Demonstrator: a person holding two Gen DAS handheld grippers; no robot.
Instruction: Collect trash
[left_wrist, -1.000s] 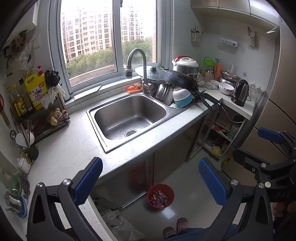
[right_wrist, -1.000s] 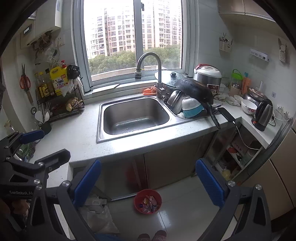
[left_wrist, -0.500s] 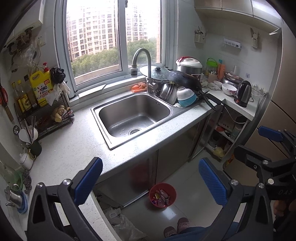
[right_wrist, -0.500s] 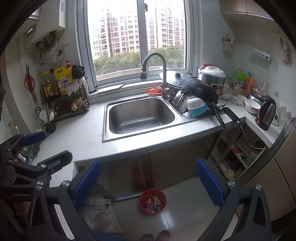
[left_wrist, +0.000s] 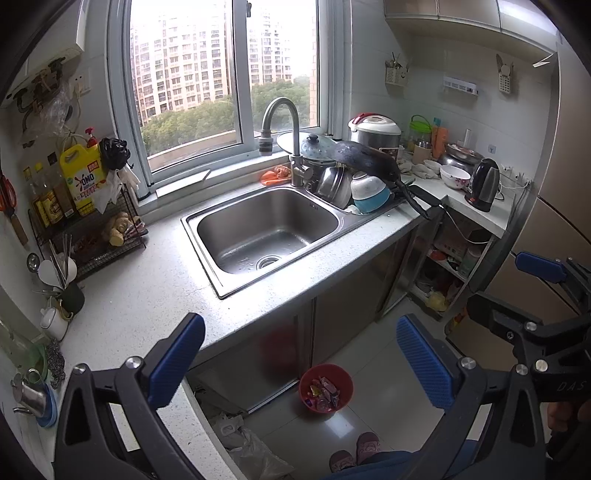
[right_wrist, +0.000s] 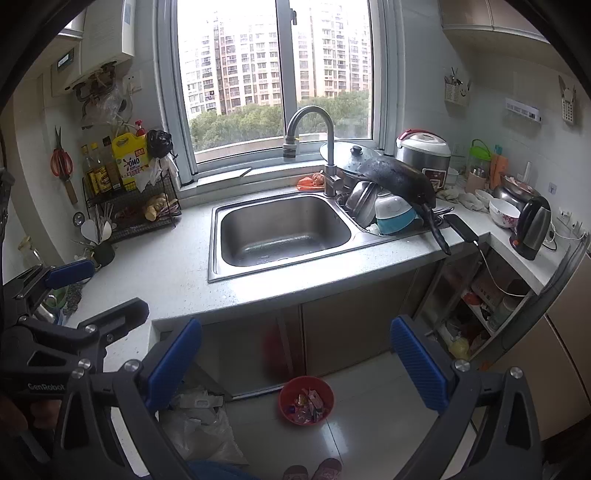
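A red bin (left_wrist: 325, 386) with colourful wrappers stands on the tiled floor below the counter; it also shows in the right wrist view (right_wrist: 306, 400). A crumpled clear plastic bag (right_wrist: 199, 428) lies on the floor left of it, and it shows in the left wrist view (left_wrist: 245, 448) too. My left gripper (left_wrist: 301, 360) is open and empty, held high over the counter edge. My right gripper (right_wrist: 295, 360) is open and empty, above the floor in front of the cabinet. Each gripper shows at the edge of the other's view.
A steel sink (left_wrist: 267, 230) is set in the speckled counter (left_wrist: 147, 295) under the window. Stacked dishes and a black pan (left_wrist: 364, 158) sit to its right, a kettle (left_wrist: 482, 184) beyond. A wire rack (left_wrist: 88, 236) with bottles stands at left. Open shelves (right_wrist: 484, 310) are at right.
Both views have shifted slightly, so the sink and bin sit a little further right in frame. Both grippers stay open and empty.
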